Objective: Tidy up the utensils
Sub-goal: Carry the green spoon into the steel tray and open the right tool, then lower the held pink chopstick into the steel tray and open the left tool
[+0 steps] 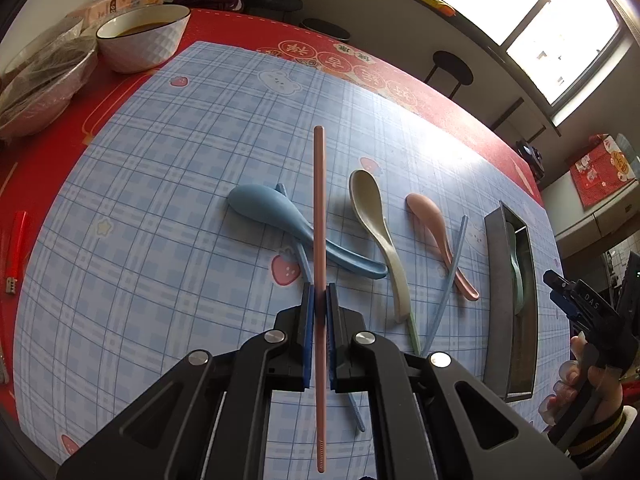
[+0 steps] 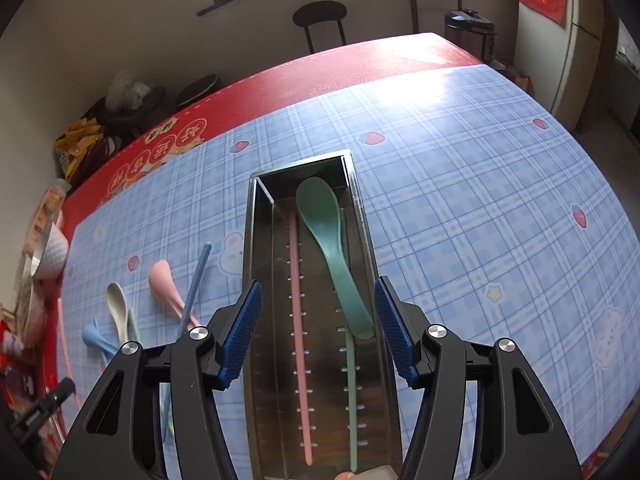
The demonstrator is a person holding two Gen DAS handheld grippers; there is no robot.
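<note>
My left gripper (image 1: 319, 300) is shut on a pink chopstick (image 1: 319, 208) and holds it above the blue plaid mat (image 1: 160, 200). Under it lie a blue spoon (image 1: 272, 212) and a blue chopstick (image 1: 448, 276), with a cream spoon (image 1: 376, 224) and a pink spoon (image 1: 434, 224) to the right. My right gripper (image 2: 316, 332) is open, its fingers on either side of the steel utensil tray (image 2: 256, 208). The tray holds a green spoon (image 2: 328, 236), a pink chopstick (image 2: 298, 320) and a green chopstick (image 2: 352, 392). The tray also shows in the left wrist view (image 1: 496, 280).
A white bowl (image 1: 140, 36) and a plastic-wrapped dish (image 1: 40, 80) stand at the far left on the red tablecloth (image 1: 240, 28). A red object (image 1: 16, 240) lies at the left edge. Black stools (image 2: 320, 16) stand beyond the table.
</note>
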